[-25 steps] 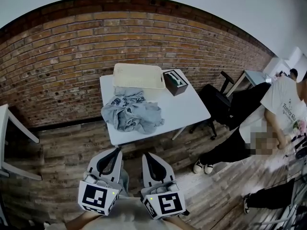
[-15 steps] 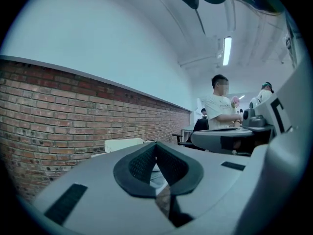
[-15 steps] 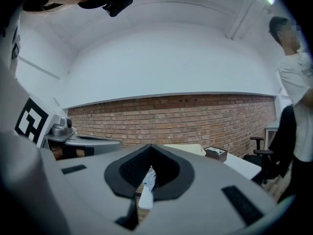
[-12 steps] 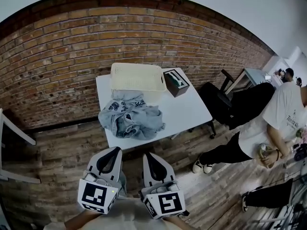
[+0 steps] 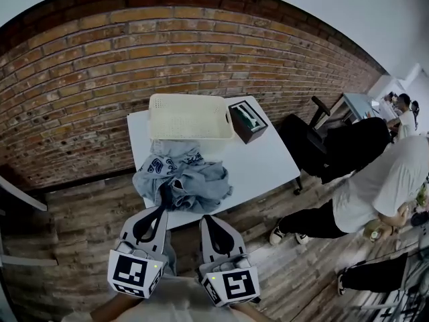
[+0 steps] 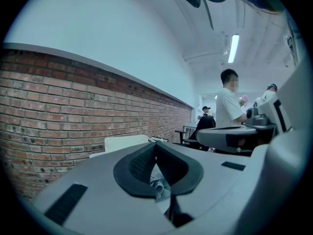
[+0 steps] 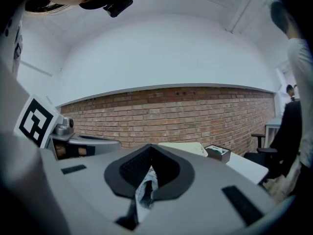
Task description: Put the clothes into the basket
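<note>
Both tongs are clenched and empty: the left tongs (image 5: pixel 162 205) and the right tongs (image 5: pixel 206 220) hang side by side close to the body, tips toward the table (image 5: pixel 268 158). In each gripper view the pads meet at the tip (image 6: pixel 155 145) (image 7: pixel 149 148), and the cloth seen through the slit behind them lies out on the table, not in the grip.

Clothes (image 5: pixel 179 178) sit in a crumpled grey heap on the table's near left part, just in front of the basket (image 5: pixel 190 116), which stands at the far edge against the wall (image 5: pixel 100 66). A box (image 5: pixel 247 119) stands just beside the basket on the right.

The risks, as I judge them:
- Shut jaws that reach the heap would shove it, not pinch it. It lies close to the table's rim, so a push could send it to the floor.
- The heap looks tangled. One pinch may lift only part, or leave a sleeve trailing over the basket's rim.
- The basket looks light. Cloth pressed in hard could slide it or knock the box.

Compared with a second ago, the table sits lower and nearer in the head view, and the left tongs' tip now overlaps the heap's near edge there. Heap, basket and box keep their places on the table. Both tongs were clenched then too. A person (image 5: pixel 375 193) at the right has shifted.
</note>
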Motion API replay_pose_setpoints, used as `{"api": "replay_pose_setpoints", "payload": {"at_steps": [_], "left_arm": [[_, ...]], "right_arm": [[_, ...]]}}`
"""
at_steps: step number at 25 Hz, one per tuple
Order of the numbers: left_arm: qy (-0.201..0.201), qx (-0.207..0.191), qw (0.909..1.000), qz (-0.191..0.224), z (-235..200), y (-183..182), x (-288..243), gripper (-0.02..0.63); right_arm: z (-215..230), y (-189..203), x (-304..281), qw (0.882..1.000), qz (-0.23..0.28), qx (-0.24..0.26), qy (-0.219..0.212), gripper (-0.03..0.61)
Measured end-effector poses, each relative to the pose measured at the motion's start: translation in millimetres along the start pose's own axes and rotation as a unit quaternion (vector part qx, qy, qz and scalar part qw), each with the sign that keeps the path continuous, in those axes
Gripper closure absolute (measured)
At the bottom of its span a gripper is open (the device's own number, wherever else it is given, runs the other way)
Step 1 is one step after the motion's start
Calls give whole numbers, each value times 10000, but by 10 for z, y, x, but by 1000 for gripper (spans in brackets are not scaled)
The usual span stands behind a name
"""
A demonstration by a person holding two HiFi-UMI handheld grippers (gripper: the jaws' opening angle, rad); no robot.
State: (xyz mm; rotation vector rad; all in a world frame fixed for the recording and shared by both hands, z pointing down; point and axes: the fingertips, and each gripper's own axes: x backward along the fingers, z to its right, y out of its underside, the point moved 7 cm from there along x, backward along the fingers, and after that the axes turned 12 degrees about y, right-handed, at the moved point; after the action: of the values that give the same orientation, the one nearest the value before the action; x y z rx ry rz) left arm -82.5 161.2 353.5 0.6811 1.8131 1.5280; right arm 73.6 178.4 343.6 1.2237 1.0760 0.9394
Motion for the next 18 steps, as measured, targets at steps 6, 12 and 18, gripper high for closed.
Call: {"api": "replay_pose_setpoints", "payload": {"at_steps": [6,12,18], "left_arm": [[65,37,9999,-103,-349,-85,-353,607],[156,19,9993,-325,-636,-129,-584,607],[320,42,9980,-552,-891,-92,-820,607]], "right_arm": [[123,-42,-486,9999,-85,66,58,574],[170,-42,-816,9995,-285,-18,158,574],[253,-28,-1136,9987,-410,-59,296,574]]}}
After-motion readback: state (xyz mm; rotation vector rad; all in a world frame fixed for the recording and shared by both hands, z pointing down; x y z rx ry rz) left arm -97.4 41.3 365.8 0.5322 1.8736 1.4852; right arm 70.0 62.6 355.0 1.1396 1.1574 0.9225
